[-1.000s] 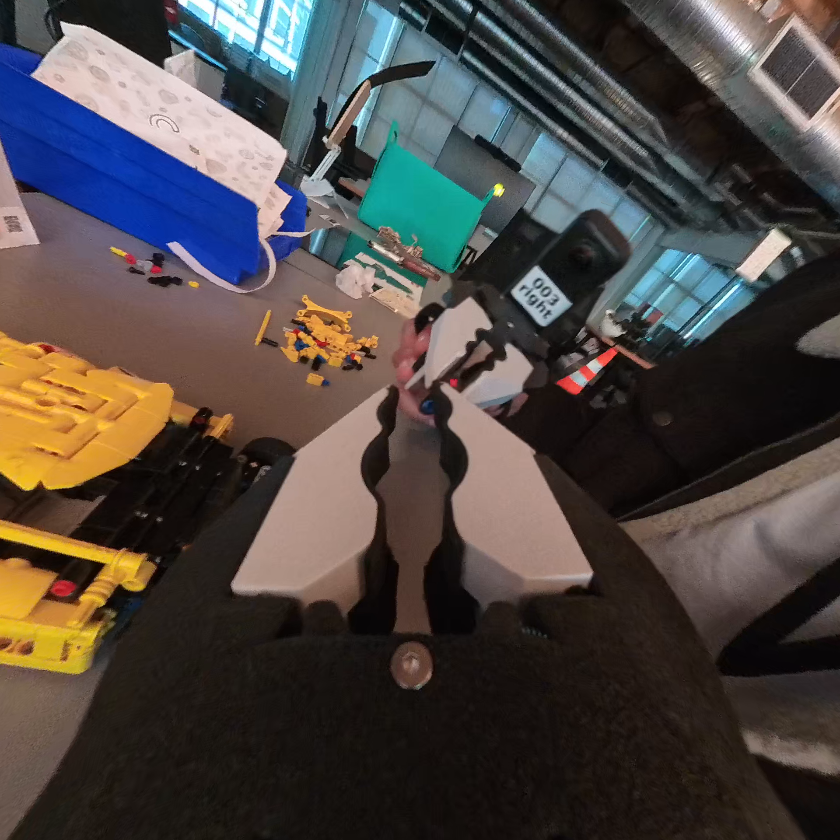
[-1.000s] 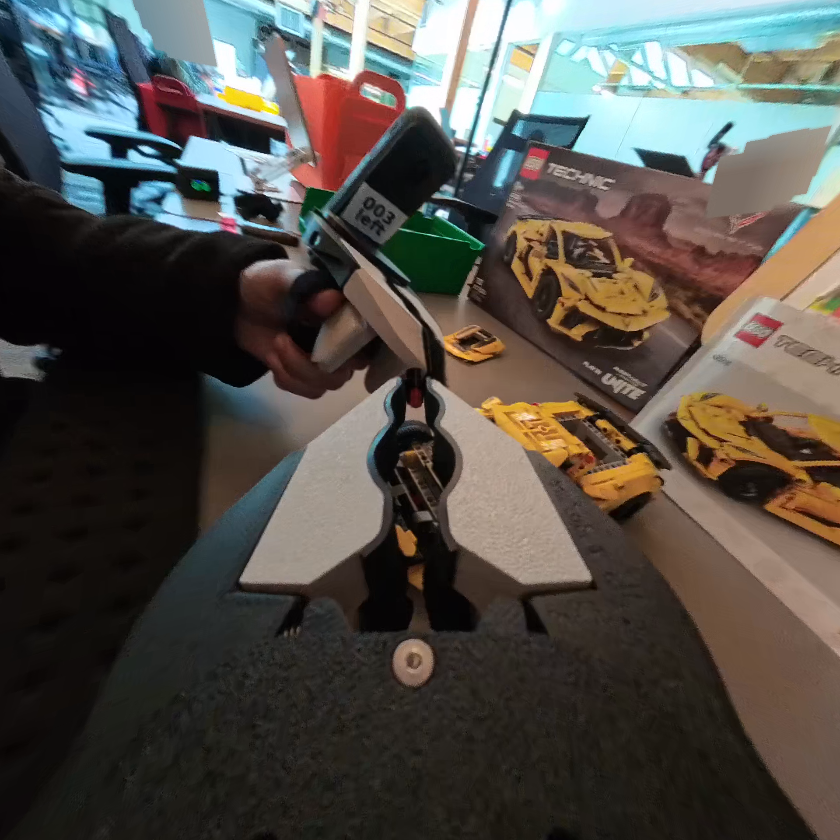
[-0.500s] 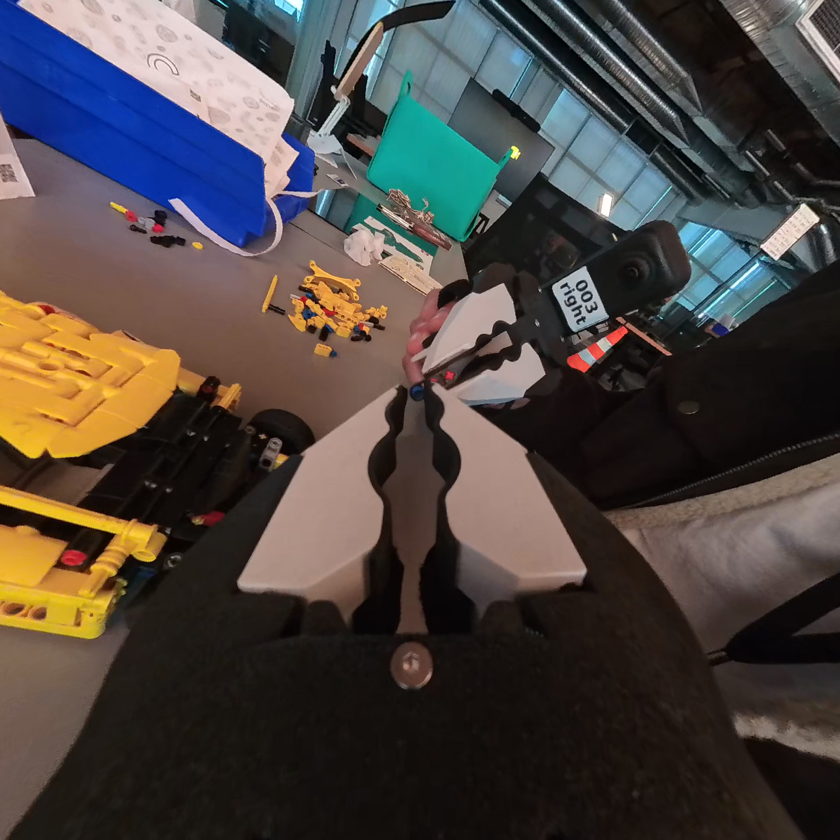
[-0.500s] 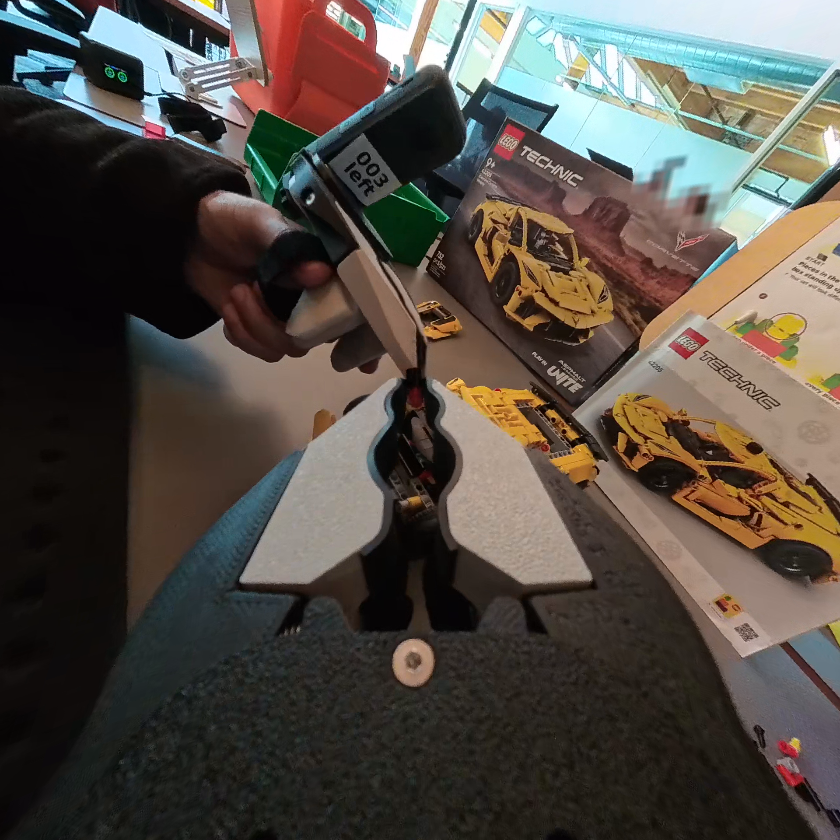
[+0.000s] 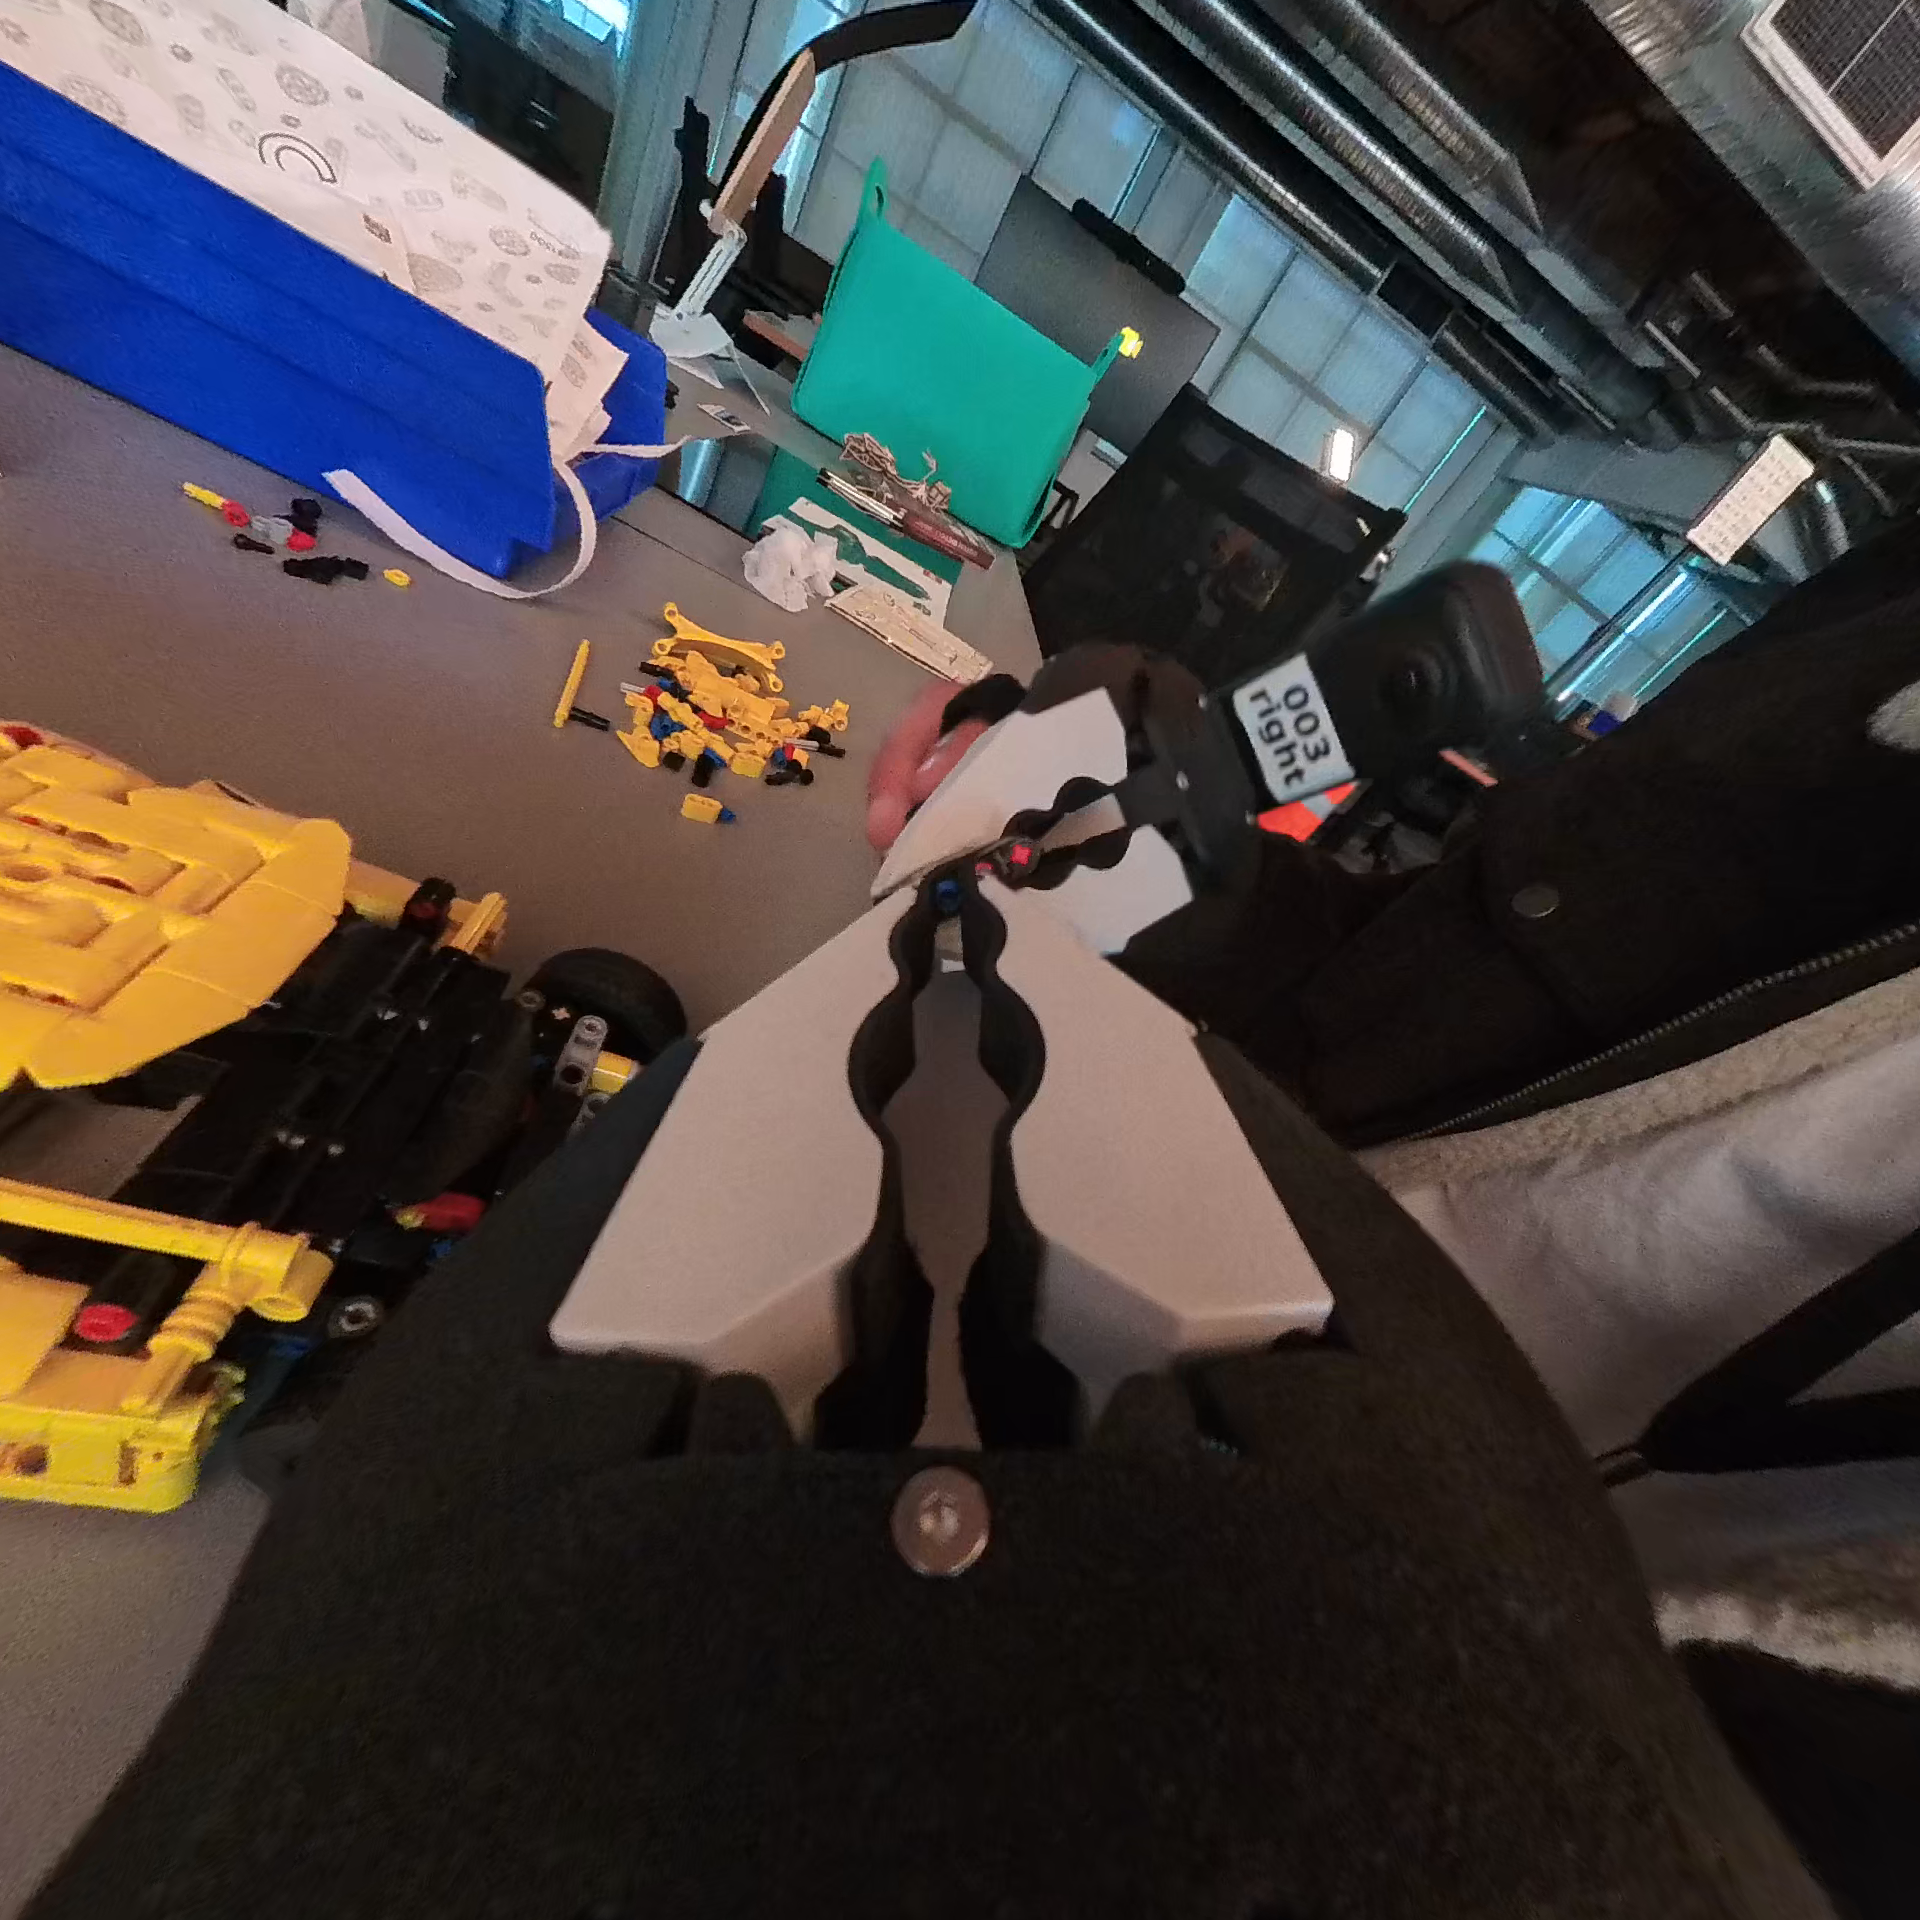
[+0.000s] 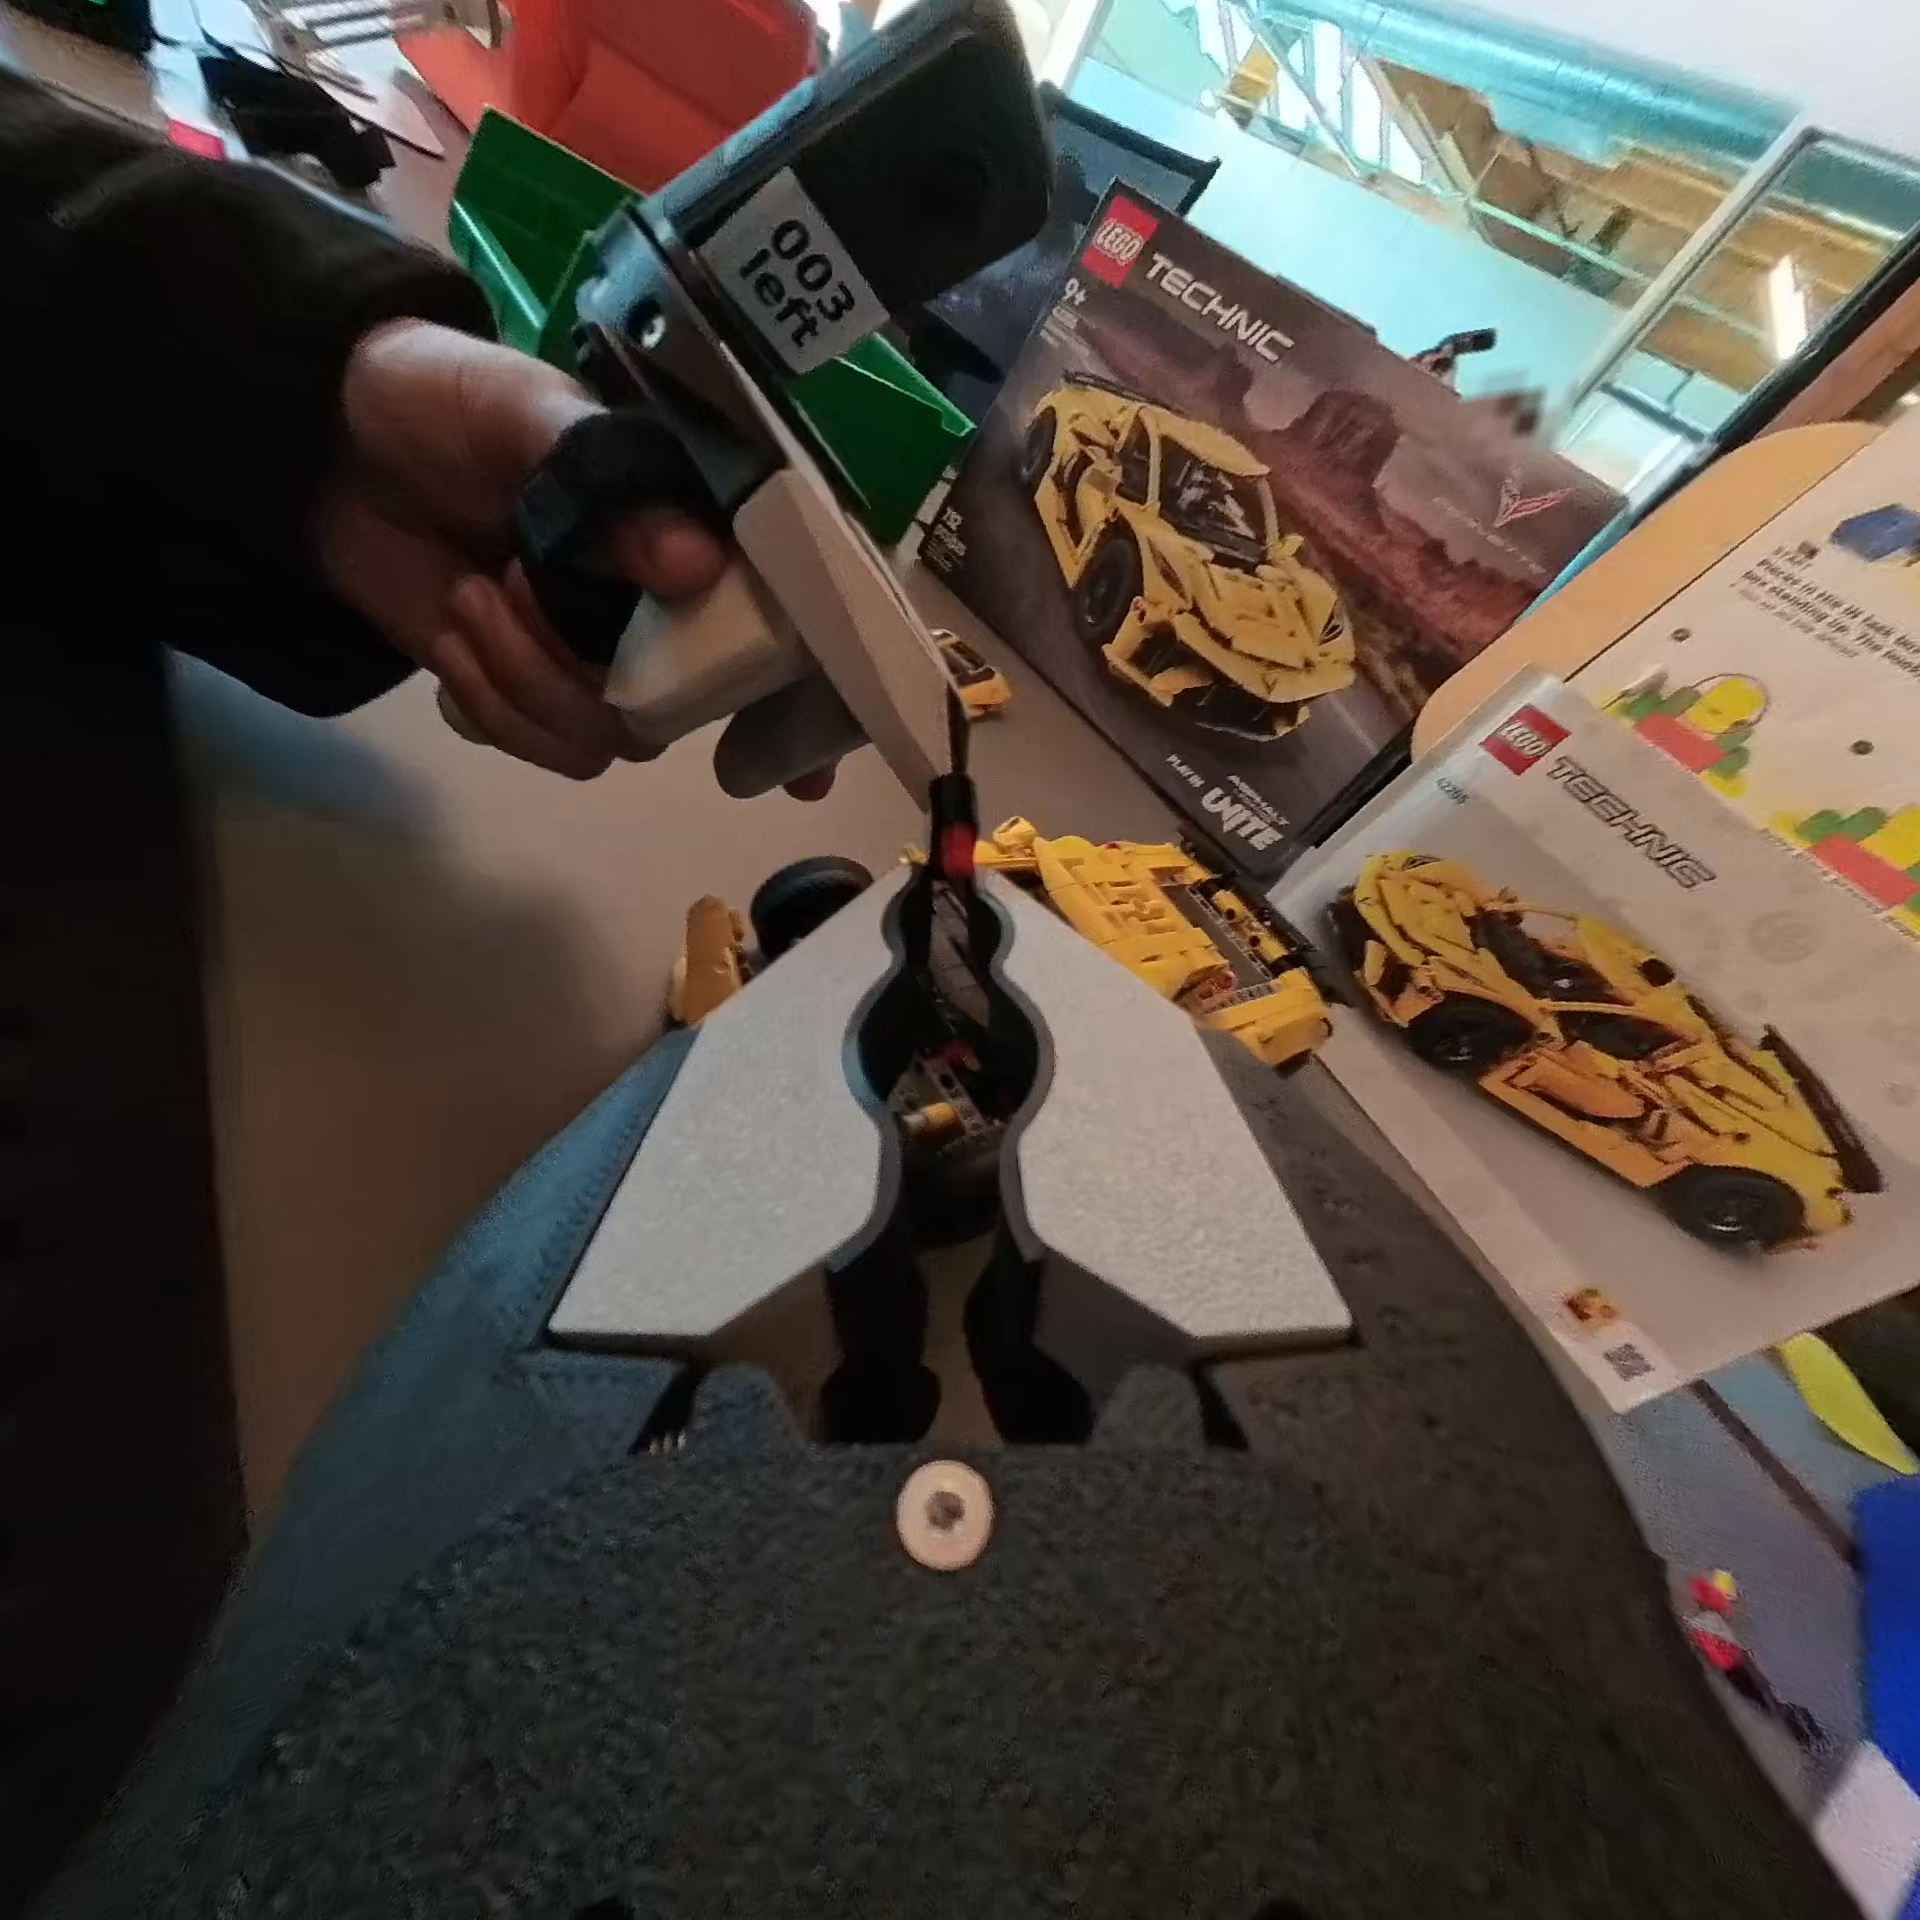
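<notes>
My left gripper (image 5: 945, 902) is shut on a small blue piece (image 5: 945, 891) at its tips. My right gripper (image 6: 951, 868) is shut on a small red and black pin (image 6: 951, 836). The two grippers meet tip to tip in the air above the grey table (image 5: 436, 748). In the left wrist view the right gripper (image 5: 1003, 854) comes in from the right with the red pin (image 5: 1018, 854) between its jaws. In the right wrist view the left gripper (image 6: 940, 764) comes down from the upper left in a person's hand (image 6: 468, 603). A partly built yellow and black brick car (image 5: 208, 987) lies below, also in the right wrist view (image 6: 1143, 914).
A pile of loose yellow, black and blue parts (image 5: 727, 717) lies mid-table, with a few small parts (image 5: 291, 530) by a blue bin (image 5: 260, 343). The car's box (image 6: 1247, 520) stands behind it beside a green bin (image 6: 862, 416). An instruction booklet (image 6: 1558, 987) lies at right. Left and right tips are no more than a few centimetres apart.
The grippers stay tip to tip while both turn. In the left wrist view the right gripper has swung right and lies flatter. In the right wrist view the left gripper has risen and looks closer.
</notes>
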The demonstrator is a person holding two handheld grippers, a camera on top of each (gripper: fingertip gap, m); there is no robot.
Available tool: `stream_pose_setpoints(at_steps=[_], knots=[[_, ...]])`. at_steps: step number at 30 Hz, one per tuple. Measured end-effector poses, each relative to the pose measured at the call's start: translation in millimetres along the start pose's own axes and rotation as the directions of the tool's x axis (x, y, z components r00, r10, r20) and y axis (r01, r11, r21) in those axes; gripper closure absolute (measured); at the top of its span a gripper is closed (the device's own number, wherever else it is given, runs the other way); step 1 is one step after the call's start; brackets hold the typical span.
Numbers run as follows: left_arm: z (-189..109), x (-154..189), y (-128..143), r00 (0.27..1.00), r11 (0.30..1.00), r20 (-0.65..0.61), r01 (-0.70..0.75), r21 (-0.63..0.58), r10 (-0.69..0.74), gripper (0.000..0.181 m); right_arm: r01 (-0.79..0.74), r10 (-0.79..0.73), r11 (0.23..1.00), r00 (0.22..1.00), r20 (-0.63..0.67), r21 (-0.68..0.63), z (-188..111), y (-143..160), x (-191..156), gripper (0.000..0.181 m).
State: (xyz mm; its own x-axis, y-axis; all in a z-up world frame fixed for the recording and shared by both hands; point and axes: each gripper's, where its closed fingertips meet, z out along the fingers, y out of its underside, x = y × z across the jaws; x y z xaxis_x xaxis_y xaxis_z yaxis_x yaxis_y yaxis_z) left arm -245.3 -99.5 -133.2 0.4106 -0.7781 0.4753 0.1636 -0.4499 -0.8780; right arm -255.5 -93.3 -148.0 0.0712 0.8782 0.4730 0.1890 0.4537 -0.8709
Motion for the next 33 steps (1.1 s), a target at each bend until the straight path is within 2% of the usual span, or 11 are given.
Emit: stream_pose_setpoints(at_steps=[8, 10, 15, 18, 21, 26, 32, 33], knots=[[-0.8, -2.0, 1.3, 1.0, 1.0, 0.013, -0.009, -0.01, 0.009, 0.178, 0.049, -0.048, 0.996, 0.999, -0.016, 0.069, -3.2, -11.0, -3.5, 0.168], [0.0, 0.9, 2.8, 1.0, 1.0, 0.0, -0.02, -0.019, 0.02, 0.178, 0.056, -0.055, 0.997, 0.998, -0.02, 0.051, -2.4, -7.5, -3.1, 0.175], [0.3, -0.9, 5.4, 0.999, 0.999, 0.013, -0.036, -0.037, 0.036, 0.178, 0.067, -0.066, 0.998, 0.998, -0.01, 0.021, -1.5, -3.5, -4.1, 0.175], [0.5, -2.7, 8.8, 0.993, 0.991, 0.047, -0.102, -0.081, 0.106, 0.178, 0.021, -0.017, 0.999, 0.998, 0.067, -0.047, -1.6, 1.6, -6.0, 0.175], [0.1, -6.1, 13.4, 0.98, 0.976, 0.084, -0.168, -0.138, 0.18, 0.179, 0.014, -0.007, 0.996, 0.997, 0.079, -0.088, 0.1, 8.7, -8.0, 0.174], [0.9, -7.1, 18.3, 0.968, 0.961, 0.097, -0.21, -0.179, 0.23, 0.179, 0.001, 0.01, 0.995, 0.993, 0.12, -0.095, -1.8, 13.7, -10.4, 0.173], [0.1, -2.7, 18.1, 0.965, 0.957, 0.077, -0.233, -0.172, 0.249, 0.179, -0.074, 0.09, 0.993, 0.982, 0.164, -0.097, -6.4, 12.2, -12.6, 0.174], [-4.5, -5.2, 11.0, 0.963, 0.962, 0.1, -0.237, -0.139, 0.252, 0.18, -0.077, 0.101, 0.983, 0.985, 0.141, -0.166, -7.4, 23.2, -8.9, 0.175]])
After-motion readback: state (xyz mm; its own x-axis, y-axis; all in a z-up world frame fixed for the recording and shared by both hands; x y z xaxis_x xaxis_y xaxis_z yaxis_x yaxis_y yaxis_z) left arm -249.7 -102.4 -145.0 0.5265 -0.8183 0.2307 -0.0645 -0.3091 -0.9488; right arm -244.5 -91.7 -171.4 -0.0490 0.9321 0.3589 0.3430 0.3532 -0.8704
